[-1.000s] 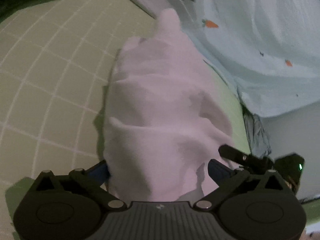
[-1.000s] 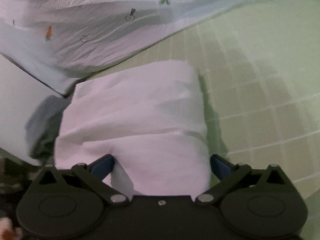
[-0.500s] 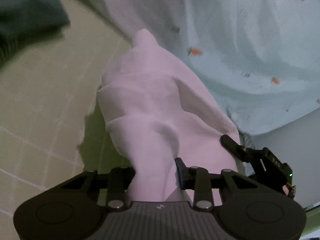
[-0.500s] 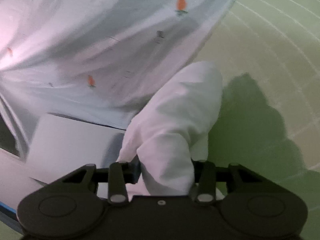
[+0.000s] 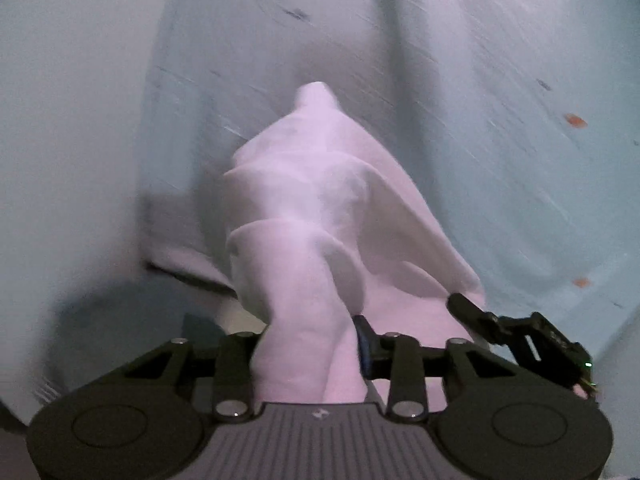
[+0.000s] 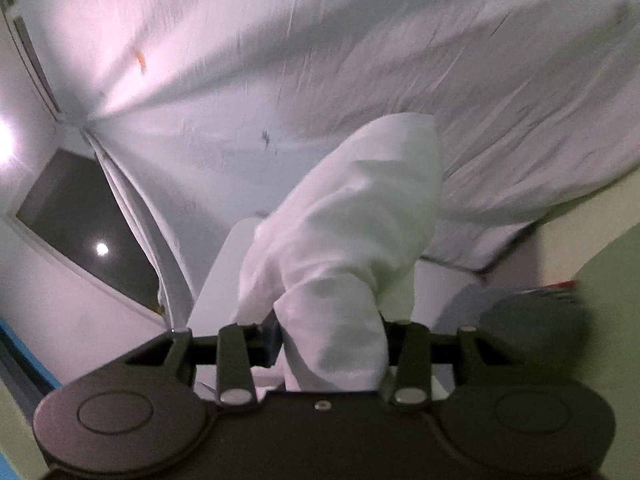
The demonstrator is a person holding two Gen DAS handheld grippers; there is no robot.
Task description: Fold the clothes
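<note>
Our left tongs (image 5: 306, 344) and right tongs (image 6: 330, 340) each clamp a bunched end of the soft white folded cloth garment (image 5: 320, 208), jaws narrowed onto its thickness, the left opening slightly just now. We hold it aloft between us, draping ahead of both tongs toward the pale blue carrot-print sheet (image 5: 500, 100) beyond, probably so that carrying keeps the fold.

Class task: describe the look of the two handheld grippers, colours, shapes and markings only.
The left gripper is black with round discs, silver rivets, a grey ribbed centre with a small logo, and blue pads. The right gripper is similar, with a smooth black centre.
</note>
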